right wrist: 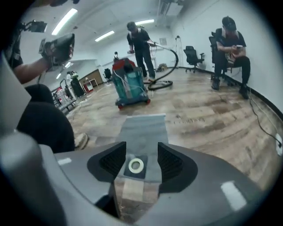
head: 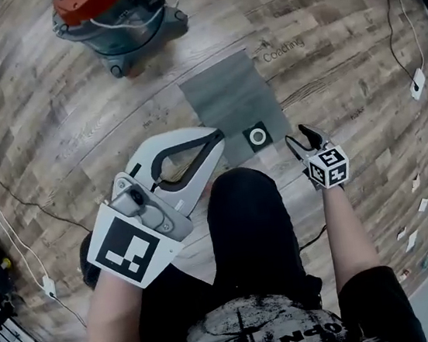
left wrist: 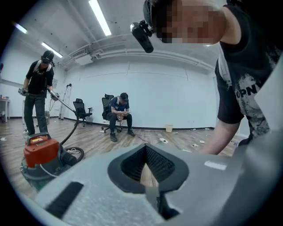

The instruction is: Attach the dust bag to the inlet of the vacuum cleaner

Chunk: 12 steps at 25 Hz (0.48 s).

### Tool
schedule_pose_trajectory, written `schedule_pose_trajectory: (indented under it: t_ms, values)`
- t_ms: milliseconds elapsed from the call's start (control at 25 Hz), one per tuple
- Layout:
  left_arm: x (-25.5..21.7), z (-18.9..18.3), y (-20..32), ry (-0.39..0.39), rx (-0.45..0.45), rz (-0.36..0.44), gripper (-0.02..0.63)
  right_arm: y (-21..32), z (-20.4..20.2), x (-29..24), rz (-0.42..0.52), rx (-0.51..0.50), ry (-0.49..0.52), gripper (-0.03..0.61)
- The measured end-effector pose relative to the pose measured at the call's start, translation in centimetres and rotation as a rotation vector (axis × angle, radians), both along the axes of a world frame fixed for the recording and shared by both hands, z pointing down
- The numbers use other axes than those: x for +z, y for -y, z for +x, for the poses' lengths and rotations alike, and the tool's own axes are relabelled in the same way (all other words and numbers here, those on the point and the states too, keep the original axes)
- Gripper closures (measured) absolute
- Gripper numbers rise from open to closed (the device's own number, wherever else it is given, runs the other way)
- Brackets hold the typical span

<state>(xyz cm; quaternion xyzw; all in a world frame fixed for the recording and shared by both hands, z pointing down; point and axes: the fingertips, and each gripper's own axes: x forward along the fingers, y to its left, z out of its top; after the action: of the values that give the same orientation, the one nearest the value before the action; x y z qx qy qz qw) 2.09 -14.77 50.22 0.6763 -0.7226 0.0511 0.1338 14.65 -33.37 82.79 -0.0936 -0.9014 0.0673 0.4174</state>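
Observation:
The grey dust bag (head: 228,98) lies flat on the wood floor, its black collar with a white ring (head: 257,136) at the near end. The vacuum cleaner (head: 112,19), red-topped with a grey body, stands beyond it at the upper left. My left gripper (head: 217,134) hovers left of the collar, its jaws shut on nothing. My right gripper (head: 303,136) is just right of the collar, open and empty. In the right gripper view the ring (right wrist: 135,165) shows on the floor between the open jaws of my right gripper (right wrist: 136,155), with the bag (right wrist: 143,128) and the vacuum cleaner (right wrist: 129,86) beyond.
My bent knee (head: 252,224) in black fills the floor between the two arms. Cables and a power strip (head: 417,83) run along the right wall. A standing person (right wrist: 141,46) holds the vacuum hose, and a seated person (right wrist: 230,48) is by the wall.

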Motion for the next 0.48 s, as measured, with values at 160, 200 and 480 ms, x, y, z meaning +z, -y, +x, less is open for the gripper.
schedule_pose_trajectory:
  t_ms: [160,200,480]
  values:
    - [3.6,-0.1,-0.2,0.004,-0.066,-0.008,0.612,2.9,1.9,11.1,0.024,0.012,-0.176,0.336]
    - [4.2,0.0,-0.5,0.001,-0.084,-0.014,0.611,3.6,2.2,12.9,0.026,0.023,-0.208,0.331]
    - [6.8,-0.4,-3.0,-0.013,-0.191,-0.067,0.611,6.6,1.7,20.6,0.004,0.164,-0.37,0.304]
